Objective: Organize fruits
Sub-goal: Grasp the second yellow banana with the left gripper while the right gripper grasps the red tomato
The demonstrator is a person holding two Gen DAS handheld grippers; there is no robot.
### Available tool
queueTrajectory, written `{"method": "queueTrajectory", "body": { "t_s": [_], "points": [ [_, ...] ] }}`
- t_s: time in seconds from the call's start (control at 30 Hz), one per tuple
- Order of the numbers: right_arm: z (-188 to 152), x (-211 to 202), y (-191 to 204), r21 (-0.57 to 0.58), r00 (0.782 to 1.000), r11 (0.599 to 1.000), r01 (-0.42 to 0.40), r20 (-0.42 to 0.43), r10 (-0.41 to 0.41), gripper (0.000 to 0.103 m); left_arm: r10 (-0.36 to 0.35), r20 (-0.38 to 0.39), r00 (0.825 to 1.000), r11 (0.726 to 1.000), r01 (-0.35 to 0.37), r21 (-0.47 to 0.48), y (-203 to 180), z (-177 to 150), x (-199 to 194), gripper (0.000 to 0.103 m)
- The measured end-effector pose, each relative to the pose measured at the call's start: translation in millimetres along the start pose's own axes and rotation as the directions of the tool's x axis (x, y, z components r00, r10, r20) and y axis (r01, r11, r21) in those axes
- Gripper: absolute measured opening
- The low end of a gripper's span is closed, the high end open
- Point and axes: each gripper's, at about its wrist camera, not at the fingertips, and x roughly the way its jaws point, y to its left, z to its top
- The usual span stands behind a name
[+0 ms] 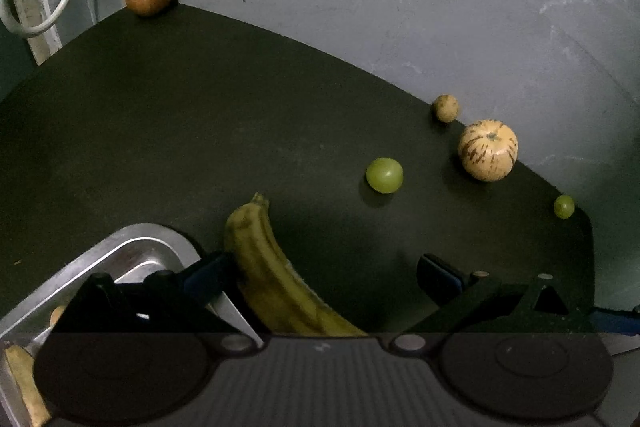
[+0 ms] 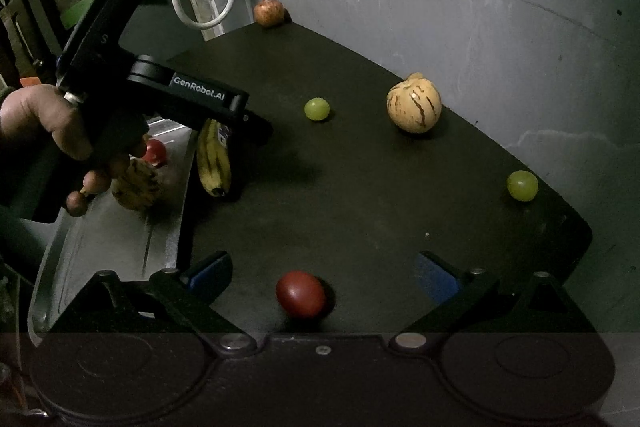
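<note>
My left gripper (image 1: 320, 275) is open over a yellow banana (image 1: 272, 275) that lies on the black table beside a steel tray (image 1: 132, 243); the banana sits against the left finger. My right gripper (image 2: 320, 275) is open around a dark red fruit (image 2: 301, 294) on the table, not touching it. The right wrist view shows the left gripper (image 2: 256, 125) in a hand above the banana (image 2: 214, 163) and the tray (image 2: 120, 243), which holds a red fruit (image 2: 155, 151) and a striped fruit (image 2: 134, 185).
Loose on the black table (image 2: 360, 195): a striped pale melon (image 2: 414, 103), two green grapes (image 2: 317, 109) (image 2: 522, 185), a small brown fruit (image 1: 446, 108), and a reddish apple (image 2: 269, 12) at the far corner. A grey wall stands behind. A white cable (image 2: 200, 15) hangs at the back left.
</note>
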Motion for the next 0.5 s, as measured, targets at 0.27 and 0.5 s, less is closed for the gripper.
{"method": "queueTrajectory", "body": {
  "t_s": [0.27, 0.5],
  "points": [
    [-3.6, 13.7, 1.9, -0.037, 0.999, 0.999, -0.002, -0.034, 0.001, 0.081, 0.0, 0.003, 1.0, 1.0, 0.0, 0.014, -1.8, -1.7, -1.5, 0.101],
    [-8.8, 21.7, 11.4, -0.101, 0.998, 0.995, -0.022, -0.063, 0.015, 0.065, 0.005, 0.023, 1.0, 1.0, -0.006, 0.025, 0.0, -5.7, -4.8, 0.095]
  ]
}}
